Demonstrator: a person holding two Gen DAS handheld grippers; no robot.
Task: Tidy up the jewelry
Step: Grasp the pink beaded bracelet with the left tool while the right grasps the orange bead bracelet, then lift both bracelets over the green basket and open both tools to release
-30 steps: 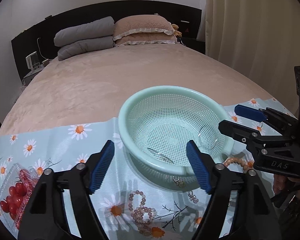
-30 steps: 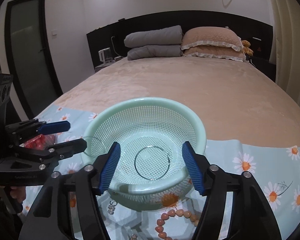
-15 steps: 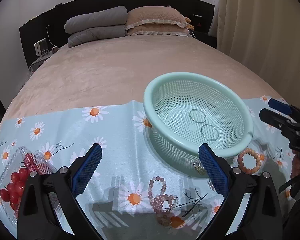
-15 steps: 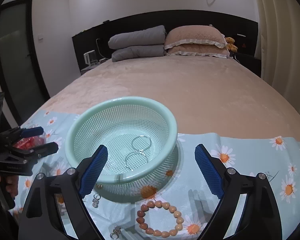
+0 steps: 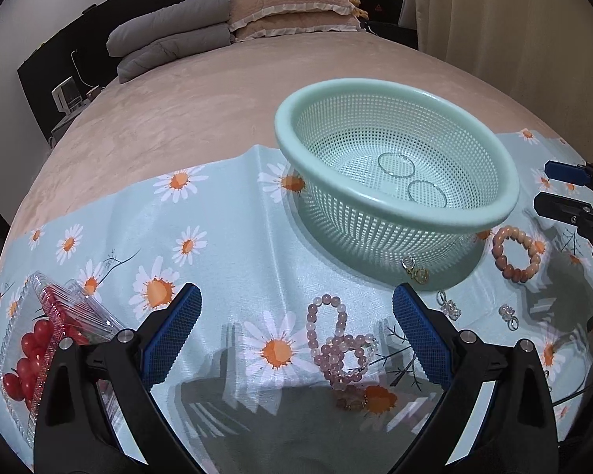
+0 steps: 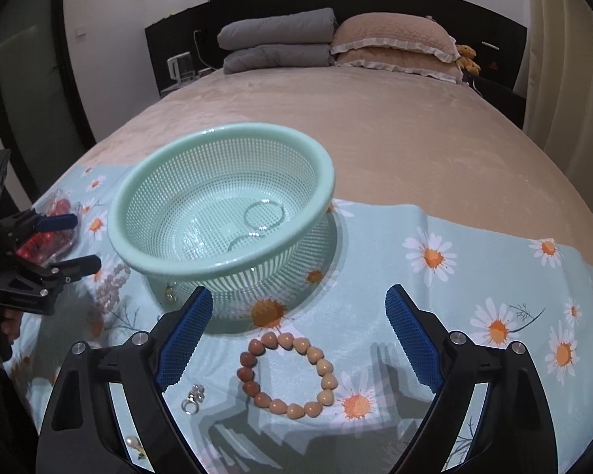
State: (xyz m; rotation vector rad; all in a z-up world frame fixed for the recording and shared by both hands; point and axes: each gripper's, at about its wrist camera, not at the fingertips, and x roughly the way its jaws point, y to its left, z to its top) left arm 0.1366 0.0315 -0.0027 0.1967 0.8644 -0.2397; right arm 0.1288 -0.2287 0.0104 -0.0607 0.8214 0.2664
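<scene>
A mint-green mesh basket (image 5: 375,197) (image 6: 217,264) stands on the daisy cloth with two thin bangles (image 5: 396,164) (image 6: 264,215) lying in its bottom. My left gripper (image 5: 294,316) is open and empty, and a pink bead bracelet (image 5: 338,345) lies on the cloth just beyond it. My right gripper (image 6: 298,316) is open too, above a peach heart-bead bracelet (image 6: 288,375) (image 5: 514,252). A gold earring (image 5: 417,274) (image 6: 170,292) rests at the basket's foot. Small silver pieces (image 5: 448,308) (image 6: 193,397) lie nearby.
A clear plastic box of cherry tomatoes (image 5: 39,347) (image 6: 55,229) sits at the cloth's left end. The cloth covers the foot of a beige bed (image 6: 336,118), with grey and tan pillows (image 6: 328,47) at the headboard. A curtain (image 5: 514,19) hangs on the right.
Both grippers have drawn back from above the basket and dipped toward the cloth, and their jaws have spread wider. The two bangles now lie flat in the basket.
</scene>
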